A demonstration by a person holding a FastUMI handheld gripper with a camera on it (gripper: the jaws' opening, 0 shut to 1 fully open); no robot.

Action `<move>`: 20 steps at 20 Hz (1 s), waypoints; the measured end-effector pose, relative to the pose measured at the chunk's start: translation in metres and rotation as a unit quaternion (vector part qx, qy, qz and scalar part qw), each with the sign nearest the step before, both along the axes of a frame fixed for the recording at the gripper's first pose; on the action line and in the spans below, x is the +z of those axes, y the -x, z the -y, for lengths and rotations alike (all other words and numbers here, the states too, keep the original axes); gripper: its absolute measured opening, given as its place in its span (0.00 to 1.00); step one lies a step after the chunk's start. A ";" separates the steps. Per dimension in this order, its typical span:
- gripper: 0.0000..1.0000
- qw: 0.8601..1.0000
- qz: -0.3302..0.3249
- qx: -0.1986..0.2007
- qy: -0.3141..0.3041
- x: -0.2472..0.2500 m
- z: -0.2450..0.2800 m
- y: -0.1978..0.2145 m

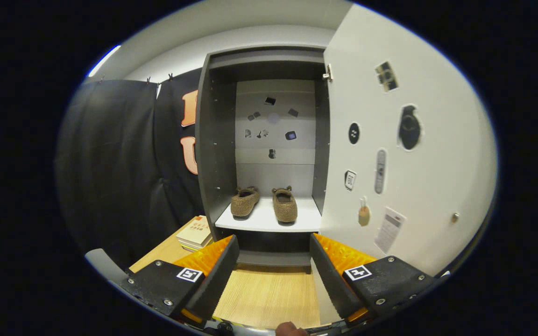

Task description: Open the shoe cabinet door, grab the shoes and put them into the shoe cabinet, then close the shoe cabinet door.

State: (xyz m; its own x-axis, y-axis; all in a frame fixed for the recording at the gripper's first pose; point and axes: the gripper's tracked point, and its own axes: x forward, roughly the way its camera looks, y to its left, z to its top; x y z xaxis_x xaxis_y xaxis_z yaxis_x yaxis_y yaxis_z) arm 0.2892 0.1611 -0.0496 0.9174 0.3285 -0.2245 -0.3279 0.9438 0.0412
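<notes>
Beside the open cabinet (pixel 217 140), books (pixel 195 233) lie beyond the spread, empty tool (pixel 273 247).

Brown shoes (pixel 264 203) on white shelf (pixel 306 219).

Gripper (pixel 273 247) with two ribbed wedge fingers (pixel 215 254), screwed mounting blocks, each bearing a square black-and-white marker tag (pixel 190 274).

You have a small stack of books (pixel 195 234) lying on a pale wooden surface (pixel 269 291), at the foot of a black cloth wall (pixel 110 158). The cloth hangs from small clips (pixel 148 80) under a plain white ceiling (pixel 231 23).
</notes>
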 end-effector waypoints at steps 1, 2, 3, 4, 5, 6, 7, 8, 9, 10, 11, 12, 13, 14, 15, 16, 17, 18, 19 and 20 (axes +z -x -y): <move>0.95 1.000 0.001 0.006 -0.006 0.000 0.011 0.010; 0.95 1.000 0.003 0.014 -0.011 0.000 0.021 0.020; 0.95 1.000 0.006 0.024 -0.016 0.002 0.029 0.030; 0.95 0.999 0.010 0.031 -0.020 0.003 0.037 0.039; 0.95 0.999 0.013 0.033 -0.023 0.003 0.046 0.046; 0.95 0.999 0.016 0.034 -0.027 0.004 0.055 0.052; 0.95 0.999 0.019 0.034 -0.031 0.006 0.063 0.057; 0.95 0.999 0.024 0.030 -0.037 0.008 0.071 0.062; 0.95 0.998 0.029 0.028 -0.043 0.011 0.079 0.067; 0.95 0.998 0.032 0.027 -0.050 0.012 0.088 0.070; 0.95 0.998 0.037 0.022 -0.054 0.013 0.098 0.071; 0.95 0.998 0.041 0.014 -0.055 0.015 0.111 0.070; 0.95 0.997 0.044 0.007 -0.055 0.014 0.122 0.069; 0.95 0.997 0.045 0.001 -0.056 0.015 0.133 0.068; 0.95 0.997 0.045 -0.003 -0.059 0.014 0.142 0.068; 0.95 0.997 0.047 -0.007 -0.061 0.015 0.153 0.067; 0.95 0.997 0.050 -0.013 -0.061 0.015 0.164 0.064; 0.95 0.996 0.051 -0.020 -0.063 0.013 0.176 0.060; 0.95 0.996 0.051 -0.029 -0.070 0.014 0.188 0.055; 0.95 0.995 0.049 -0.033 -0.082 0.014 0.197 0.050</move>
